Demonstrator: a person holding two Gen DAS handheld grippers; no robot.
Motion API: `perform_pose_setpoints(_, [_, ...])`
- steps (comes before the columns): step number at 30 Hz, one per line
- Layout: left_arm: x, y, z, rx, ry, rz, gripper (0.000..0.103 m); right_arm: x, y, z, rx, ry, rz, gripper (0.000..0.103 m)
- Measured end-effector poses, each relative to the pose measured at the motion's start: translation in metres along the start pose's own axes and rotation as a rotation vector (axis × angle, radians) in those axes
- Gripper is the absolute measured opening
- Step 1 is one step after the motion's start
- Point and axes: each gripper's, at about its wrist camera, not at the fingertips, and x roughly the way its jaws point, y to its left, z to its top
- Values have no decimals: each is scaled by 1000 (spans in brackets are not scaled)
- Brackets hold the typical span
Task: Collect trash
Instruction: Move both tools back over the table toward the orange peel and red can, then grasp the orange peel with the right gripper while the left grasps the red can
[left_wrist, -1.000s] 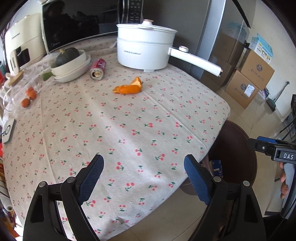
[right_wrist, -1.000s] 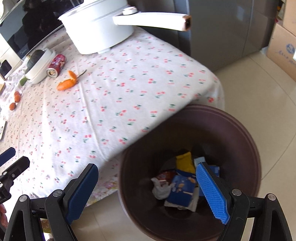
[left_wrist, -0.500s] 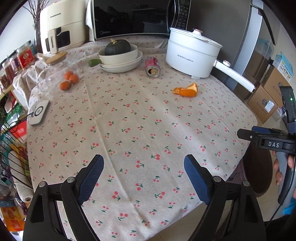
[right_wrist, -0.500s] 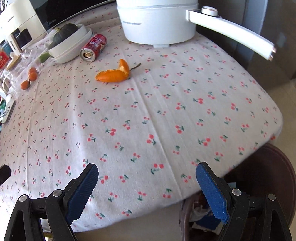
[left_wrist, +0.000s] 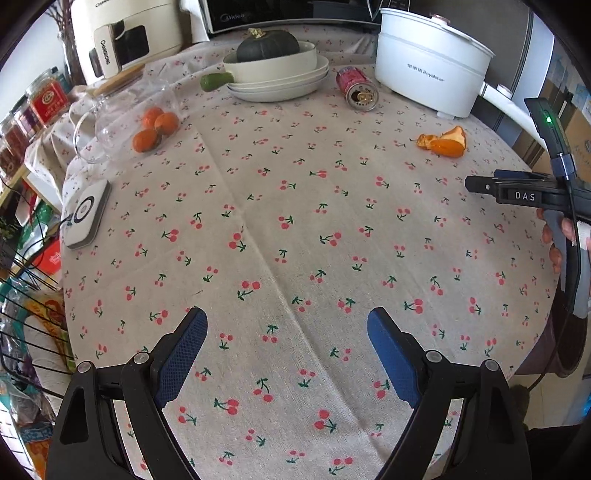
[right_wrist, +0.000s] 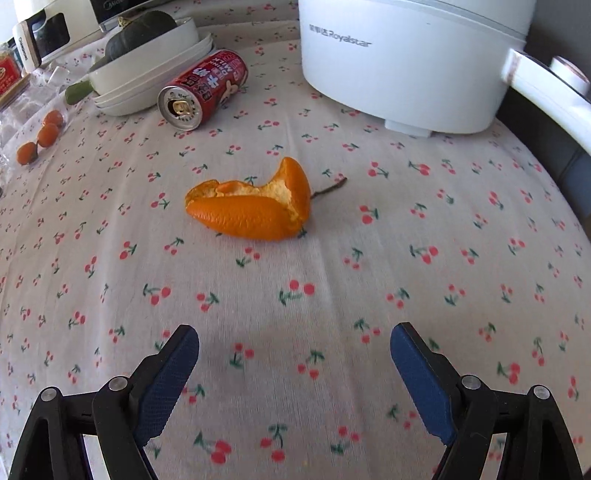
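Observation:
An orange peel (right_wrist: 251, 206) lies on the cherry-print tablecloth (right_wrist: 295, 295), ahead of my right gripper (right_wrist: 293, 338), which is open and empty a short way in front of it. A red drink can (right_wrist: 203, 88) lies on its side behind the peel. In the left wrist view the peel (left_wrist: 443, 142) is at the far right and the can (left_wrist: 357, 88) at the back. My left gripper (left_wrist: 286, 325) is open and empty over the table's near middle. The right gripper's body (left_wrist: 517, 194) shows at the right edge there.
A white electric pot (right_wrist: 410, 59) stands behind the peel, its handle (right_wrist: 550, 99) reaching right. Stacked bowls with a dark squash (left_wrist: 273, 62), small oranges (left_wrist: 155, 127) in a clear bag, a white device (left_wrist: 85, 212), jars and appliances line the back and left. The brown bin's rim (left_wrist: 554, 343) is at the table's right.
My right gripper has moved from over the bin to over the table, close to the peel. My left gripper has swung left and now faces the whole tabletop.

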Motion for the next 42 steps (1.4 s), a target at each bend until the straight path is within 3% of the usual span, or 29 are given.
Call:
perform_pose_setpoints(8, [27, 3, 41, -29, -21, -22, 90, 24, 7, 30, -94, -56, 45, 80])
perform_pose_setpoints(14, [51, -7, 85, -46, -53, 4, 90, 29, 18, 42, -183, -84, 107, 56])
perform_pose_setpoints(16, [59, -15, 101, -49, -68, -2, 90, 29, 19, 44, -205, -82, 128, 41])
perform_pose_setpoints(19, [72, -30, 126, -40, -99, -11, 90, 26, 16, 48, -218, -87, 168, 31])
perform_pose_setpoints(27, [106, -70, 199, -72, -209, -83, 90, 4, -24, 33, -182, -68, 178, 29])
perform_pose_setpoints(31, [120, -80, 221, -109, -249, -124, 85, 1, -50, 22, -153, -53, 175, 29])
perform_pose_setpoints(35, [131, -89, 234, -104, -252, -116, 67, 2, -66, 13, -123, -33, 181, 29])
perform_pose_setpoints(36, [134, -90, 235, -102, -244, -112, 55, 1, -68, 11, -115, -33, 189, 29])
perform_pose_setpoints(42, [118, -82, 219, -124, -216, -119, 55, -13, -67, 7, -98, -9, 181, 29])
